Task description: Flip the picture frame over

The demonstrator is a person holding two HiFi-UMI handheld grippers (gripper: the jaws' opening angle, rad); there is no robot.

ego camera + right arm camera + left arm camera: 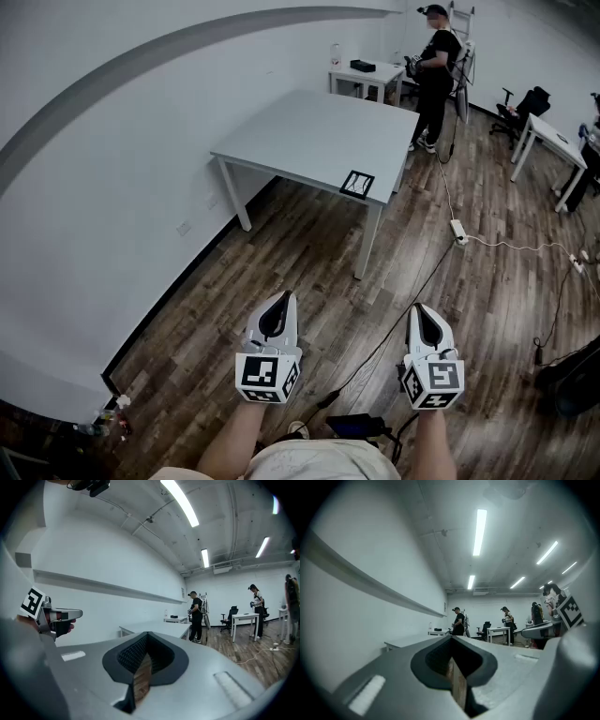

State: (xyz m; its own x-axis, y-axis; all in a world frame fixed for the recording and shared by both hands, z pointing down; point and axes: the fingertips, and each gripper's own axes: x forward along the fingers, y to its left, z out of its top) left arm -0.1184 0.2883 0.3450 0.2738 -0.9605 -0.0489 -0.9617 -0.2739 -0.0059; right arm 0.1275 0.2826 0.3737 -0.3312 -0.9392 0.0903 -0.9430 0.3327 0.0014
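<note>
A small black picture frame (pixel 357 184) lies flat near the front right corner of a grey table (pixel 309 131), well ahead of me across the wood floor. My left gripper (pixel 283 298) and right gripper (pixel 419 309) are held low and side by side, far short of the table. Both are shut with nothing between the jaws. In the left gripper view the shut gripper (pixel 452 660) points toward the table (pixel 410 641). The right gripper view shows that gripper (pixel 143 660) shut too, with the table (pixel 159 629) beyond it. The frame does not show in either gripper view.
A person (pixel 435 75) stands past the table beside a small white table (pixel 367 75). A power strip (pixel 458 230) and cables cross the floor to the table's right. A white desk (pixel 553 150) and chair (pixel 525 108) stand far right. The wall runs along the left.
</note>
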